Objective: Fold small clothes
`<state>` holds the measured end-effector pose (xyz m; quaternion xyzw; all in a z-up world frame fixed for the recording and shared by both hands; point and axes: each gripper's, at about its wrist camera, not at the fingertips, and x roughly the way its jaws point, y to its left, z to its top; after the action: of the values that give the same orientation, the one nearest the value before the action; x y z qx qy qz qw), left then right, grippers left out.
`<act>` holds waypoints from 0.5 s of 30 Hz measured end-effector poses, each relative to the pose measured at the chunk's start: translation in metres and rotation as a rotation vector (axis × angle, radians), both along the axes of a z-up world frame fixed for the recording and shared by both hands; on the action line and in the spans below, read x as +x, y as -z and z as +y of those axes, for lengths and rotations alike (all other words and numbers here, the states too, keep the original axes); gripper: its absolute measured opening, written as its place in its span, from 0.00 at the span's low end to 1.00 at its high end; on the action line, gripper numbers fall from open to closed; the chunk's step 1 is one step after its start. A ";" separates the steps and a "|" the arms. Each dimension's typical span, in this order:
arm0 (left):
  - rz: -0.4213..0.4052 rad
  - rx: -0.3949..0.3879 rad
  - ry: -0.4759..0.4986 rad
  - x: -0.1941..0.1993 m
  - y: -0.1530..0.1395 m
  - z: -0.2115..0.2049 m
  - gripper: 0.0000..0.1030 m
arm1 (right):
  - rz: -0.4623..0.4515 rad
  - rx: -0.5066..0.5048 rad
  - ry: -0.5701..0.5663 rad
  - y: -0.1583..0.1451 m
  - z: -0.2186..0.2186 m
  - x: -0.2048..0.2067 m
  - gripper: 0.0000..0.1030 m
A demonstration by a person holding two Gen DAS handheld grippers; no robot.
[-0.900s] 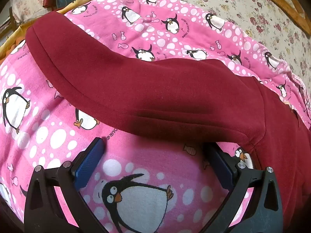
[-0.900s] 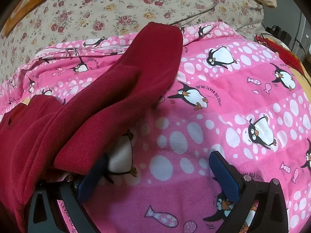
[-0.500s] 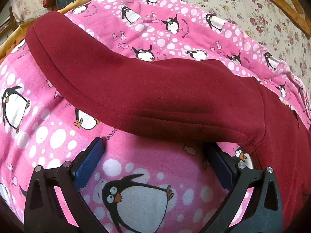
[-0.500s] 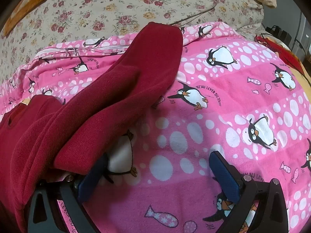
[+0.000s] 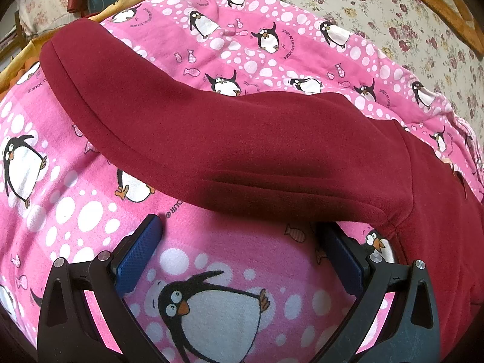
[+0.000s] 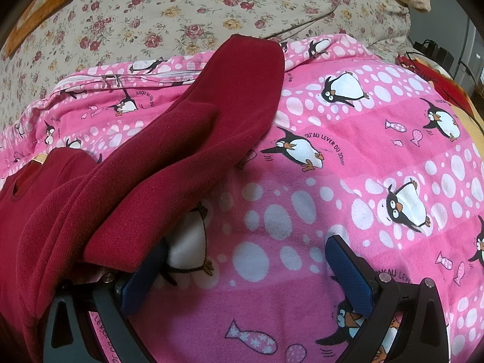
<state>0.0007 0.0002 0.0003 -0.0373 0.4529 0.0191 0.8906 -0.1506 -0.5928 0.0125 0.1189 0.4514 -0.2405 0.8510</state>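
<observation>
1. Both tongs stand spread wide with nothing between their blue pads: the left gripper hovers low over the blanket, just near of one sleeve's lower edge, while the right gripper sits beside the other sleeve, its left finger partly under the cloth's near end.
2. A floral bedsheet covers the far part of the scene in both views.
3. A pink penguin-print blanket lies over the sheet and carries the clothing; its zipper edge shows at the far left in the right wrist view.
4. A dark red sweater lies spread on the blanket, one sleeve stretched left across the left wrist view, its cuff at the far left.
5. In the right wrist view the other sleeve runs diagonally from near left to far centre, the sweater's body bunched at the left edge.
6. A small tan tag shows at the collar.
</observation>
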 end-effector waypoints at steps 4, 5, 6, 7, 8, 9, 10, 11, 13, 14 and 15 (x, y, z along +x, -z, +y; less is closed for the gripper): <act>0.000 -0.001 -0.001 0.000 0.000 0.000 1.00 | 0.000 0.000 0.000 0.000 0.000 0.000 1.00; 0.000 0.000 -0.001 0.000 0.000 0.000 1.00 | 0.000 0.000 0.000 0.000 0.000 0.000 1.00; -0.001 -0.001 0.000 0.000 0.000 0.000 1.00 | 0.000 0.000 0.000 0.000 0.000 0.000 1.00; 0.000 -0.002 0.000 0.000 0.000 0.000 1.00 | 0.000 0.000 0.000 0.000 0.000 0.000 1.00; 0.001 -0.003 0.000 0.000 0.000 0.000 1.00 | 0.000 0.000 0.000 0.000 0.001 0.000 1.00; 0.003 -0.004 0.000 -0.001 -0.001 0.000 1.00 | 0.000 0.001 0.000 0.000 0.001 0.000 1.00; 0.008 -0.004 0.000 -0.001 -0.002 0.000 1.00 | 0.000 0.001 0.000 0.000 0.001 0.000 1.00; 0.012 -0.004 0.002 -0.001 -0.003 0.000 1.00 | 0.000 0.001 0.000 -0.001 0.001 0.000 1.00; 0.017 -0.004 0.011 0.000 -0.003 -0.001 1.00 | 0.000 0.001 0.000 -0.001 0.001 0.000 1.00; 0.019 -0.003 0.019 -0.001 -0.003 -0.001 1.00 | 0.000 0.001 0.000 -0.001 0.001 0.000 1.00; 0.022 -0.003 0.026 -0.002 -0.002 0.000 1.00 | 0.001 0.001 0.000 -0.001 0.001 0.000 1.00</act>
<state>-0.0009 0.0001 0.0027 -0.0324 0.4629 0.0075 0.8858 -0.1505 -0.5916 0.0133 0.1193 0.4517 -0.2405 0.8508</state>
